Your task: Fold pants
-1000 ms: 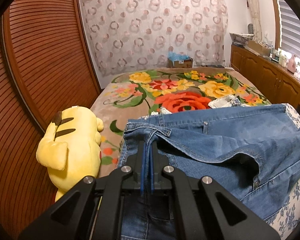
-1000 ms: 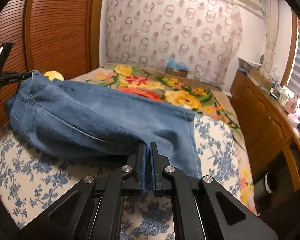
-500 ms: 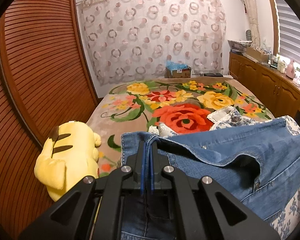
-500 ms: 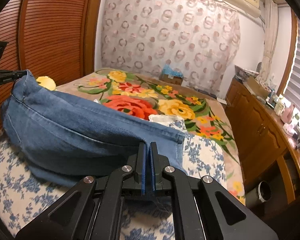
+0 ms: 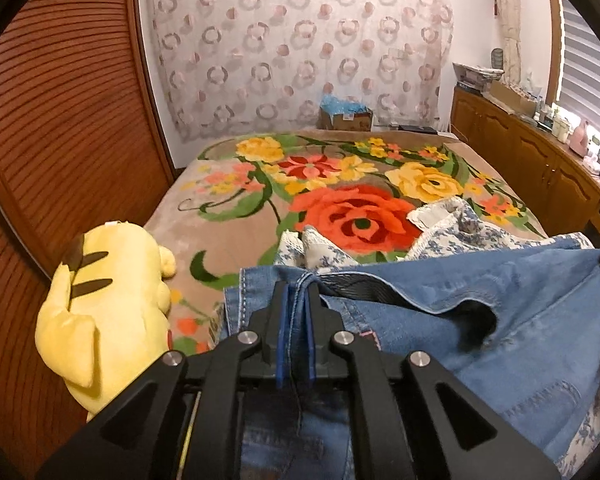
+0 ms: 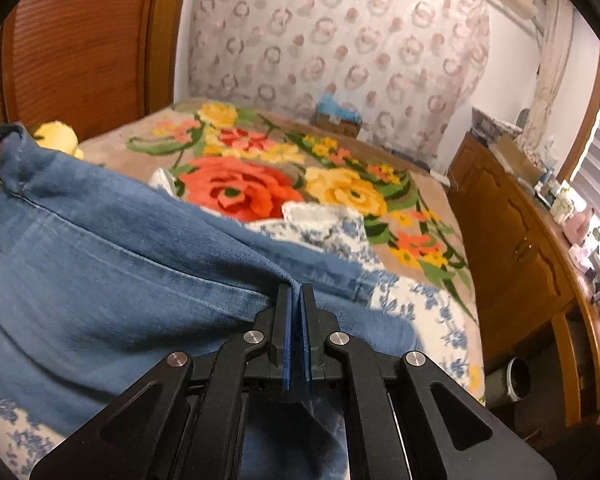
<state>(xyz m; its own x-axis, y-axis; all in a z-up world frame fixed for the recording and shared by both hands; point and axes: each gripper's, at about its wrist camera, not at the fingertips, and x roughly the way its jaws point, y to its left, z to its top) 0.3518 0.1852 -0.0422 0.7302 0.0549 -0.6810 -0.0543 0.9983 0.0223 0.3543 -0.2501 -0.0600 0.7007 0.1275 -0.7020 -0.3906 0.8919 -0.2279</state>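
soft faded denim pants (image 5: 480, 320), stitched waistband in left claw (image 5: 296, 292)

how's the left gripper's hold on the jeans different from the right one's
The left gripper pinches a stitched seam edge of the jeans; its jaws have just been opening slightly around the denim. The right gripper clamps a plain fold of the jeans, with its jaws nearly touching. Both keep denim between blue pads, above the floral bedding.
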